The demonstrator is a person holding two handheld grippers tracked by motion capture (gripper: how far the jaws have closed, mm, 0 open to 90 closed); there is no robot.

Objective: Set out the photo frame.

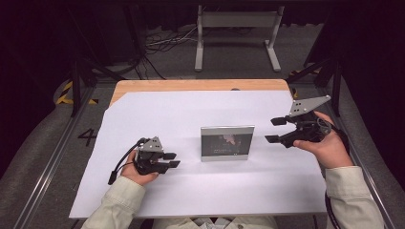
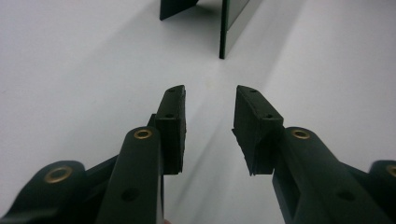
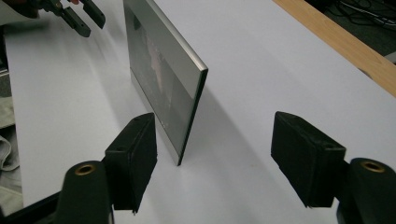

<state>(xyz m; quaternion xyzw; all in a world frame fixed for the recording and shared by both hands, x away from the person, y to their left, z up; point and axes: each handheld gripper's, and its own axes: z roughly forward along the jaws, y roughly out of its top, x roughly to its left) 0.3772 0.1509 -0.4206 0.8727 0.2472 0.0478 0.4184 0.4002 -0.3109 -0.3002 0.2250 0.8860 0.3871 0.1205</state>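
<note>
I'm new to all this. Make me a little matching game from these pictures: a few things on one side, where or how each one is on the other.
1. silver-framed picture frame
2. left gripper
3. right gripper
4. white paper sheet

a. covers the wooden table
b. stands upright mid-sheet
c. open, left of the frame
d. open, right of the frame

Pairs: 1-b, 2-c, 3-d, 4-a

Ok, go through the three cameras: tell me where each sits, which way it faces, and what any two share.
High view: above the person's side, looking forward and down on the white sheet; both forearms, left gripper and right gripper show.
Left gripper view: rides the left gripper, looking along its open jaws at the picture frame edge-on.
Right gripper view: rides the right gripper, open jaws toward the frame's side edge; the left gripper shows beyond.
Shared: all three show the standing picture frame.
</note>
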